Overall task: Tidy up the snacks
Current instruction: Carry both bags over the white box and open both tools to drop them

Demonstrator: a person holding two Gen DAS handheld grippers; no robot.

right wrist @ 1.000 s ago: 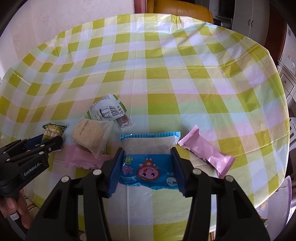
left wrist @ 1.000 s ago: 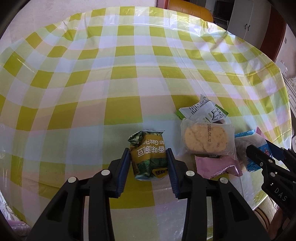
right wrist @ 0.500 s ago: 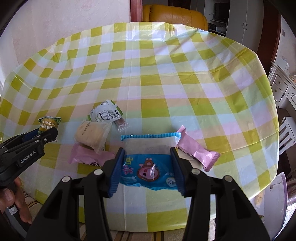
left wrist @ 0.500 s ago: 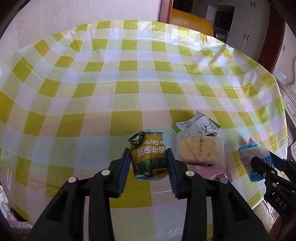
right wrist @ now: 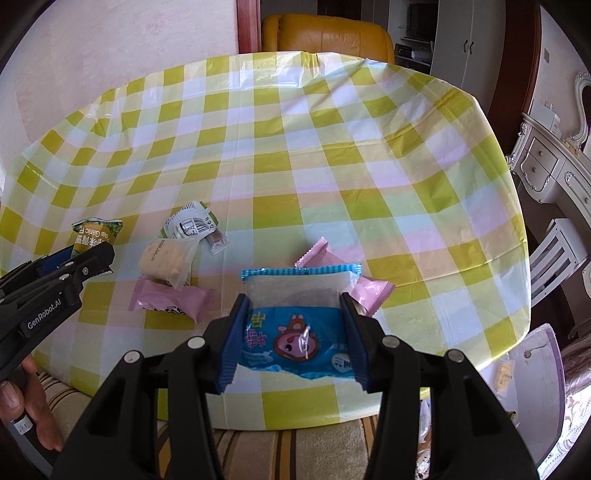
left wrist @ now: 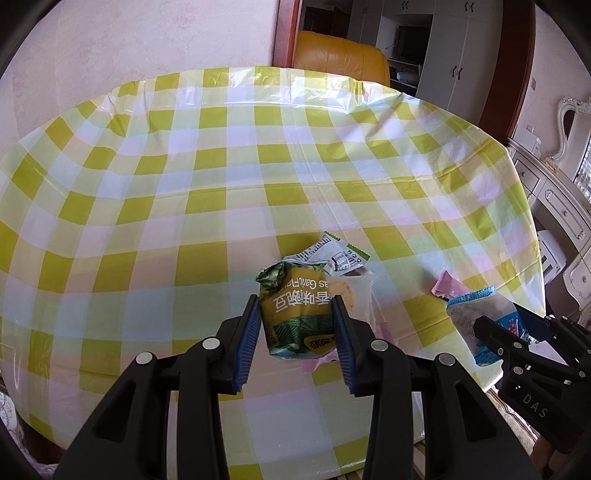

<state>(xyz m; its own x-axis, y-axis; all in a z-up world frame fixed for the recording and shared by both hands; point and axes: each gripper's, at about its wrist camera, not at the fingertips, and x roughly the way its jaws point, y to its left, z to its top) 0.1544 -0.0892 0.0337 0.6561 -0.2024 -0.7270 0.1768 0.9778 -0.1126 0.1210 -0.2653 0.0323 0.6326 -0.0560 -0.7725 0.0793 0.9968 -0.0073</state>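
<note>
My left gripper [left wrist: 297, 332] is shut on a green and yellow garlic-pea packet [left wrist: 295, 314], held up off the checked tablecloth [left wrist: 221, 184]. In the right wrist view that packet [right wrist: 94, 234] shows at the far left, above the left gripper's fingers [right wrist: 92, 260]. My right gripper [right wrist: 293, 339] is shut on a blue packet with a pink cartoon pig [right wrist: 295, 325], lifted over the table's near edge. On the cloth lie a clear-wrapped round cake [right wrist: 166, 260], a white and green sachet [right wrist: 190, 225] and two pink wrapped bars [right wrist: 171, 299] [right wrist: 369, 290].
The round table has a yellow-green checked plastic cover [right wrist: 332, 147], with most of its far half bare. A tan leather armchair [right wrist: 328, 33] stands behind it, white cabinets [right wrist: 546, 166] at the right. A striped cushion [right wrist: 295, 450] lies below the near edge, and a person's hand [right wrist: 33, 413] holds the left gripper.
Both grippers have risen and drawn back from the table with their packets still held. The snacks left on the cloth look smaller and farther away.
</note>
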